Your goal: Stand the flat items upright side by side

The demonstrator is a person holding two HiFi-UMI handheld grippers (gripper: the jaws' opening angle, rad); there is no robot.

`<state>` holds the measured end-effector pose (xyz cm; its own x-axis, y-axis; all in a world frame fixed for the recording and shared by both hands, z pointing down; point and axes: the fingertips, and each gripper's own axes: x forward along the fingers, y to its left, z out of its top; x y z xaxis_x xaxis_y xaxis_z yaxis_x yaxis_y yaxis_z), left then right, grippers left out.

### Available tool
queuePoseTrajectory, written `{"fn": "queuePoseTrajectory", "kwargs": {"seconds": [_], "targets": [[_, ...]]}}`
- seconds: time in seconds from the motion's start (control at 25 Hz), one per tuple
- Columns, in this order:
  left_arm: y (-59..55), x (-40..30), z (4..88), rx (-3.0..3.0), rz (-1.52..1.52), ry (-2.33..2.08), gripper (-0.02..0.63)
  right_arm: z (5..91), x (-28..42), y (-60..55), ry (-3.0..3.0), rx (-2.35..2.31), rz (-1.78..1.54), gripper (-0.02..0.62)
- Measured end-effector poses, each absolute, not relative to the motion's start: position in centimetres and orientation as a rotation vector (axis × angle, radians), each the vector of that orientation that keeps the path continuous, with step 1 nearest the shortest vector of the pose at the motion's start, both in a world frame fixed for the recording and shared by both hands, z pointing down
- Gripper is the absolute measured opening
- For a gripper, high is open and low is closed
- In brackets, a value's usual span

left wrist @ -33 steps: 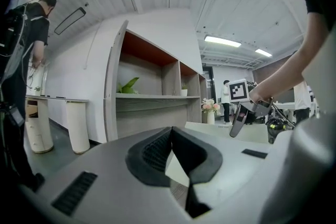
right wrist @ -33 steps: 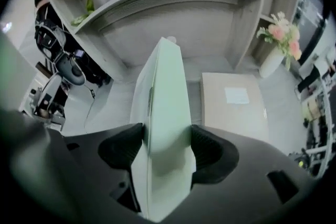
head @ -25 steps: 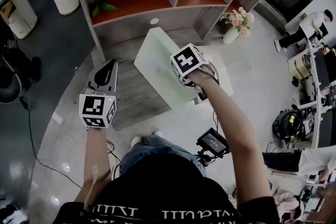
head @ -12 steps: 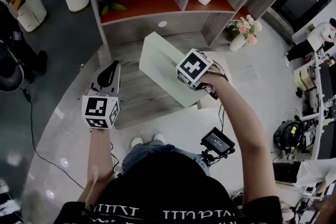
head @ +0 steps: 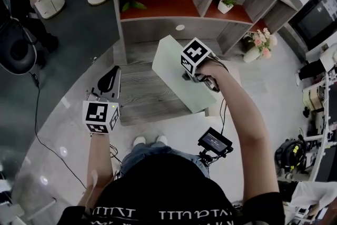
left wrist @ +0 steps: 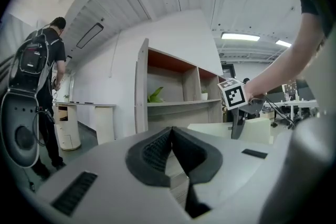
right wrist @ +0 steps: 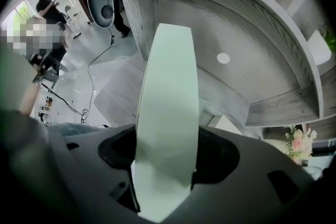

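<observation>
- The right gripper (right wrist: 165, 159) has just squeezed in a little on the pale green box (head: 171, 68). The box sits between its jaws with one pad pushing on each side. The jaws stand wide because the box is thick.
- The box is up in the air near the middle of the head view, a bit toward 1 o'clock. It is tipped over the grey wooden step (head: 139, 100) below the shelf unit (head: 158, 23) at 12 o'clock.
- Since a second ago the box has stayed in the grip. It may have drifted a little, but the head camera swung too, so I can't be sure.
- So the box is picked up but not yet stood up. I think it must go down on a narrow edge next.
- The left gripper (left wrist: 172, 136) is pinched together with nothing in it. It waits low at 8 o'clock.
- A cream flat thing (left wrist: 262, 131) lies at the box's 3 o'clock. It probably needs standing beside the box later.
- No brand or label shows on the box.
- The cubes carry black-and-white square patterns, not words.
- White letters on the person's black shirt at 6 o'clock are cut off and can't be read.
</observation>
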<state>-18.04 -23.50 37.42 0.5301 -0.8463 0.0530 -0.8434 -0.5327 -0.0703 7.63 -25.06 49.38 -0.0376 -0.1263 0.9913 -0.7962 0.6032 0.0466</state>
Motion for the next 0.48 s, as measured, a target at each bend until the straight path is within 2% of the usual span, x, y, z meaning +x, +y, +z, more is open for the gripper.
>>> {"fn": "queuePoseTrajectory", "kwargs": {"seconds": [0.12,0.48], "targets": [[-22.9,-19.1,37.8,-2.701,-0.149,1.531,0.014,48.6,6.7,-25.8,-1.572,0.824,0.619,0.291],[-22.0,-19.6,37.5,-2.677,-0.183,1.529,0.015,44.0,3.4,-28.0,-1.896,1.201,0.466,0.287]]}}
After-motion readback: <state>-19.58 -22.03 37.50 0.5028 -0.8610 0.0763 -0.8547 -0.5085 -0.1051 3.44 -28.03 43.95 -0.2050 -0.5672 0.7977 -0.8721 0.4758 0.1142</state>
